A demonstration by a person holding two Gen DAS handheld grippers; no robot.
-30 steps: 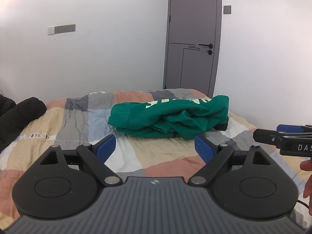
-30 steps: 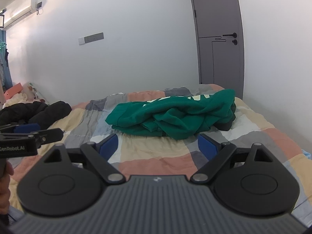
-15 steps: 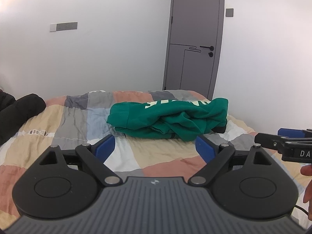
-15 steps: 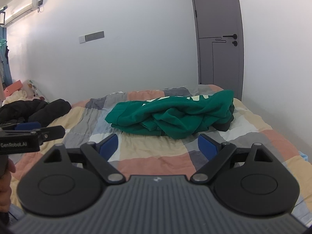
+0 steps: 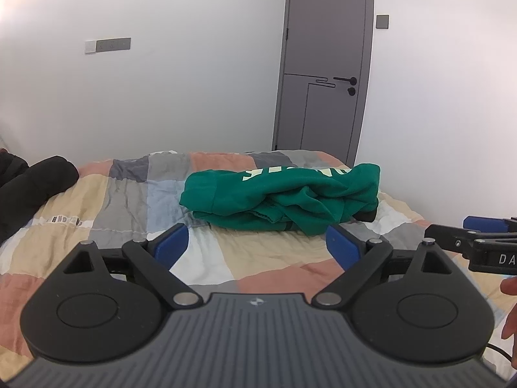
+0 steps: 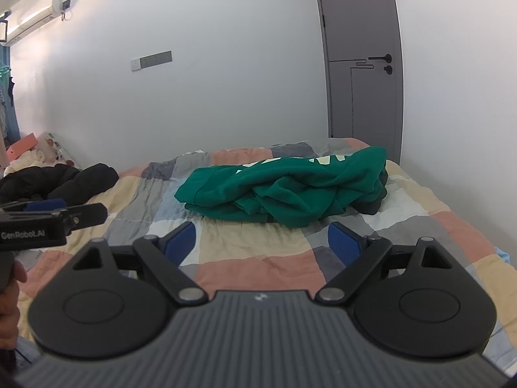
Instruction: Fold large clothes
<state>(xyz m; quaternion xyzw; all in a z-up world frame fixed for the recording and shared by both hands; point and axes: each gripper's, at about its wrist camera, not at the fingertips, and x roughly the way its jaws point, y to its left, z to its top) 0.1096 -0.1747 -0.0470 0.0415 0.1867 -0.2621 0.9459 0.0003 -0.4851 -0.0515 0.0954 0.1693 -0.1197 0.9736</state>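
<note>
Green sweatshirt (image 5: pixel 281 199) bunched mid-bed on patchwork quilt (image 5: pixel 265 255), well ahead of both tools. Left gripper (image 5: pixel 258 245) and right gripper (image 6: pixel 261 242): jaws wide, nothing held. Fabric looks soft, thick, floppy; probably grabs best at ribbed hem or shoulder seams.

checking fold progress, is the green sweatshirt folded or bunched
Bunched: the green sweatshirt lies in a rumpled heap on the patchwork quilt, sleeves tangled.
</note>
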